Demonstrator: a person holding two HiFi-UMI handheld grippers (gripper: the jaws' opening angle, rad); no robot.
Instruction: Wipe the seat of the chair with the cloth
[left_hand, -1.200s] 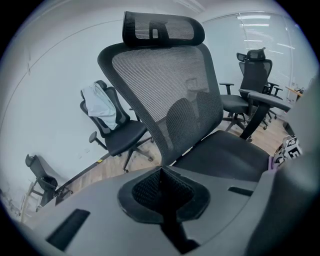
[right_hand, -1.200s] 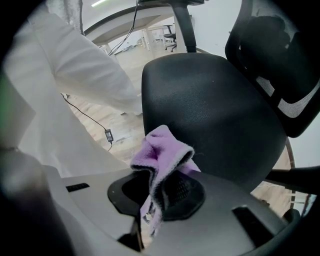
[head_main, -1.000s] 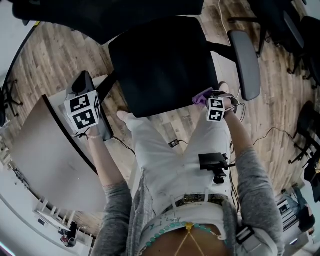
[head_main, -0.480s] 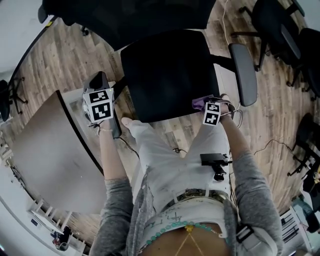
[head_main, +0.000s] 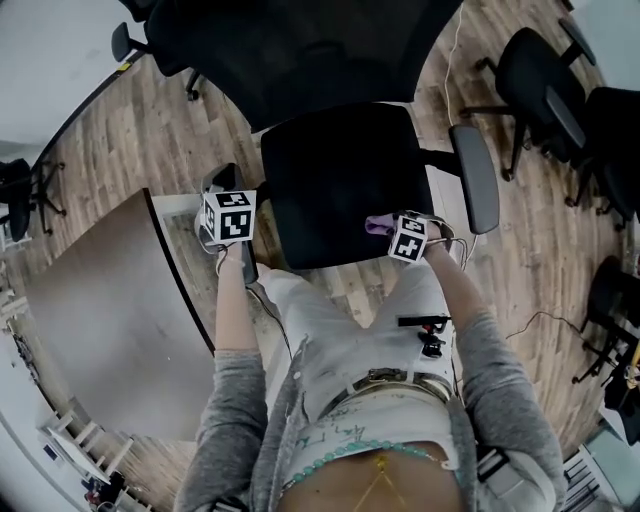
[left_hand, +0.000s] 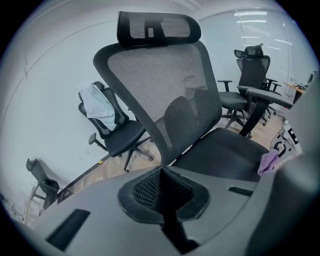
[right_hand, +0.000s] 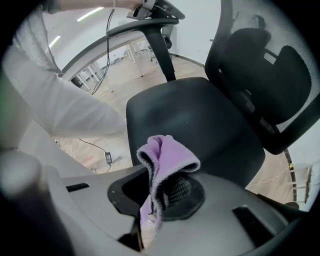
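The right tongs (right_hand: 150, 200) pinch the purple cloth (right_hand: 167, 155) (folded, poking up past their tips), with the chair seat (right_hand: 200, 125) just ahead. The left tongs (left_hand: 162, 195) are pressed together, empty, beside the chair seat.

The chair's seat (head_main: 345, 180) lies bare across its whole top, so the way over it is open from the front edge. There the right gripper (right_hand: 152, 197), jaws pinched on the purple cloth (right_hand: 167, 155), hangs by the front right corner. The mesh backrest (head_main: 300, 50) walls off the far side. The right armrest (head_main: 476, 178) and left armrest (head_main: 247, 265) fence the flanks, each with a gap between it and the seat. The left gripper (left_hand: 161, 175), jaws together on nothing, is by the left armrest, with the table (head_main: 100, 300) edge near its outer side. The person's legs (head_main: 340, 320) stand just before the seat's front. Other office chairs (head_main: 540, 70) stand well apart on the right.
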